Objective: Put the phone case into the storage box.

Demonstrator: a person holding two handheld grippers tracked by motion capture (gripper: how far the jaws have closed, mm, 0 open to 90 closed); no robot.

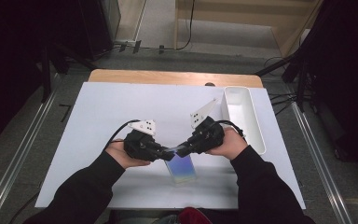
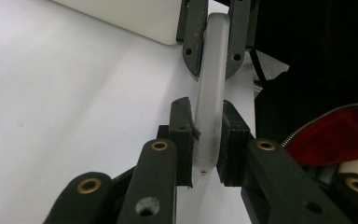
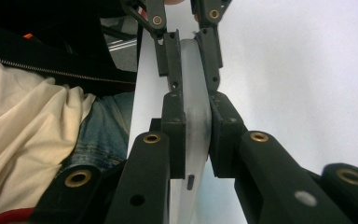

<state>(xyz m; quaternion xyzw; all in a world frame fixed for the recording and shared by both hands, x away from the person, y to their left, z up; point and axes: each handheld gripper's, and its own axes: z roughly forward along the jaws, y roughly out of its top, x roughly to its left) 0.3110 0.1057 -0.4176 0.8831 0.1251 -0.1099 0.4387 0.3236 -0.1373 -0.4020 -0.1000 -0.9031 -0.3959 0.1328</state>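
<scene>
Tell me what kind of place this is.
Probably a lab data-recording station: a wooden table under a white sheet, black tripod stands flanking it, loose floor cables, grey carpet.

High view down on white table; both gripper views close, facing each other.

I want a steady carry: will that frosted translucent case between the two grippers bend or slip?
The translucent case probably stays stiff: its edge looks straight between the left gripper and right gripper. Its smooth surface may be slippery. It looks thin, so likely light.
</scene>
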